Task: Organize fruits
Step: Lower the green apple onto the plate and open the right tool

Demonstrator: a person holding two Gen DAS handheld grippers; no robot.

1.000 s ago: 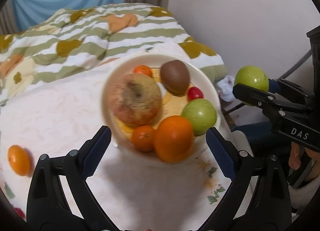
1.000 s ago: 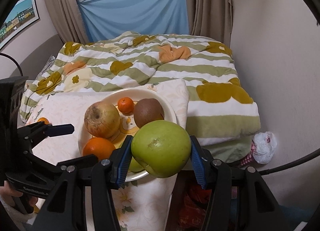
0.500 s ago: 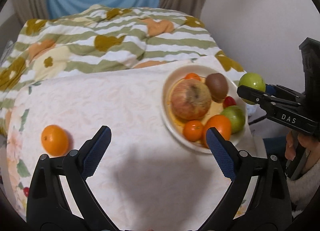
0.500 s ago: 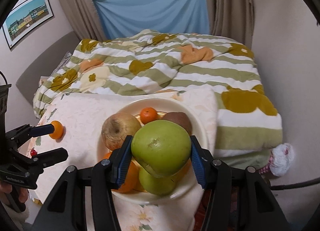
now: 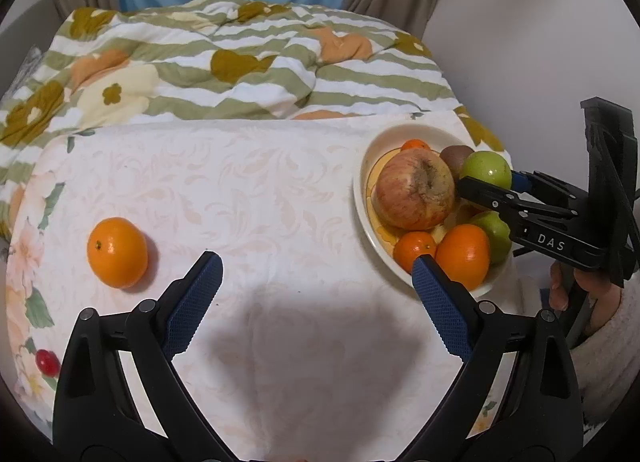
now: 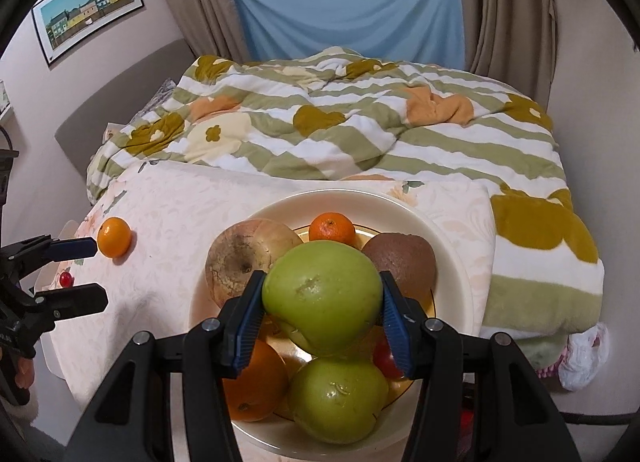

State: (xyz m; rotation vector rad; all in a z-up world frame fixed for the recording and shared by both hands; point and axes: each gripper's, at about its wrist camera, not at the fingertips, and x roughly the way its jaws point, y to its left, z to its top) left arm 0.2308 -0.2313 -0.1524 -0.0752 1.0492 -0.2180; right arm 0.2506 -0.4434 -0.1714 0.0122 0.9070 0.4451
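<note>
R claw (image 6: 322,318) is clamped on a green apple (image 6: 322,298), blue pads pressed to both sides, held over the plate (image 6: 452,262) w/ other fruit: big reddish apple (image 6: 248,254), kiwi (image 6: 404,258), small mandarin (image 6: 332,228), 2nd green apple (image 6: 338,398). L claw (image 5: 316,274) is spread wide, gripping nothing, over the cloth-covered desk (image 5: 248,190). Loose orange (image 5: 117,252) sits on desk just left of its left finger, not touching.

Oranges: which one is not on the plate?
The orange lying alone on the tablecloth, far left of the plate; the other oranges sit among the plate's fruit.
</note>
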